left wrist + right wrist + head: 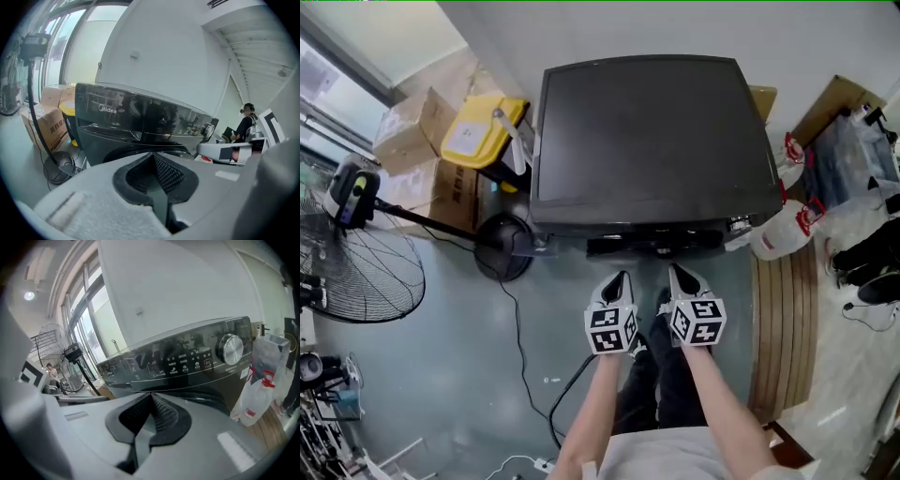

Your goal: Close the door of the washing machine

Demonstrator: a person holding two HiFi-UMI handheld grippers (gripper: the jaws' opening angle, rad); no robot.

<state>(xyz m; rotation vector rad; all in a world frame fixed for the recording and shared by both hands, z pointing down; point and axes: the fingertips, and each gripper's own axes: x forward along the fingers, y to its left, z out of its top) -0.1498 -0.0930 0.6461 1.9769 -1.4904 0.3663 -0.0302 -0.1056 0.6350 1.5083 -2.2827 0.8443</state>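
The left tool (622,277) and right tool (674,271) hang side by side before the dark Midea washing machine (647,141) — each one's jaws pressed together, empty.

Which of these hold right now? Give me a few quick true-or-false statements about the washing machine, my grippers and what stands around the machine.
1. The left gripper and right gripper both have their jaws together with nothing between them. True.
2. The door hangs open toward the person. False: the door lies flush in the front of the washing machine, and nothing swings out in the head view.
3. The control dial sits at the left end of the panel. False: the dial is at the right end.
4. A yellow bin stands at the machine's left in the head view. True.
5. The standing fan is on the machine's right. False: the fan is on its left.
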